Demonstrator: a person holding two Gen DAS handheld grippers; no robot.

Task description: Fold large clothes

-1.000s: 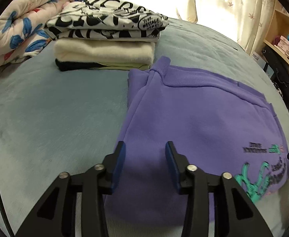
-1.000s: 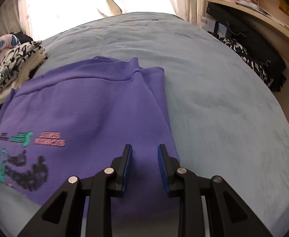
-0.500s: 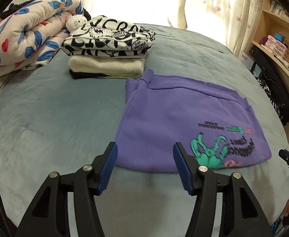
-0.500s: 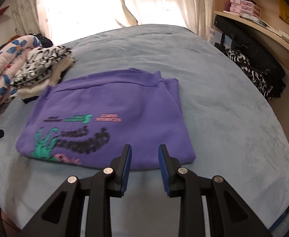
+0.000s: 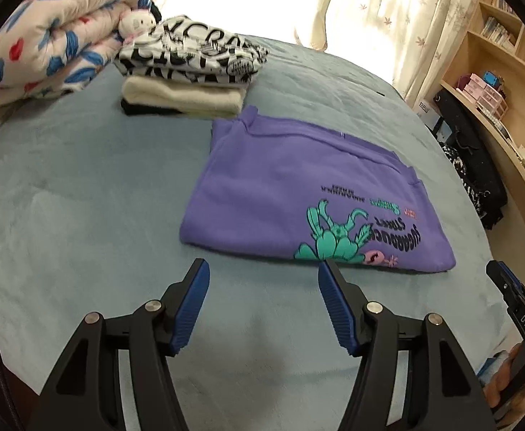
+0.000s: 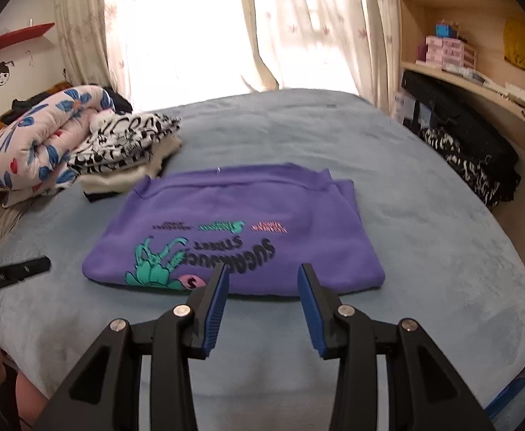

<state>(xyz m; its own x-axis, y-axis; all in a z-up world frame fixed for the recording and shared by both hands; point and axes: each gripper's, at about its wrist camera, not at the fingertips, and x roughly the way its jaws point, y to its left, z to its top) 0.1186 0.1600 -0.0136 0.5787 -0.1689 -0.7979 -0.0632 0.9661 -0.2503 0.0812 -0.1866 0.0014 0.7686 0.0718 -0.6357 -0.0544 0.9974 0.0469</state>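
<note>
Where curtains glow, blue bed bears sweatshirt.

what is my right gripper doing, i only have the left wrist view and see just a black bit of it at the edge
Observer: The right gripper is open. Its jaws have just been opening, and nothing is between the blue pads.
Operator: is it gripping the sweatshirt at all
Observer: No. In the right wrist view the folded purple fleece sweatshirt with the green print lies flat on the blue-grey bed cover, and the fingertips pinch no cloth.
Operator: how does its right side look from there
Observer: The right side shows stacked folded layers, with the edges roughly lined up.
</note>
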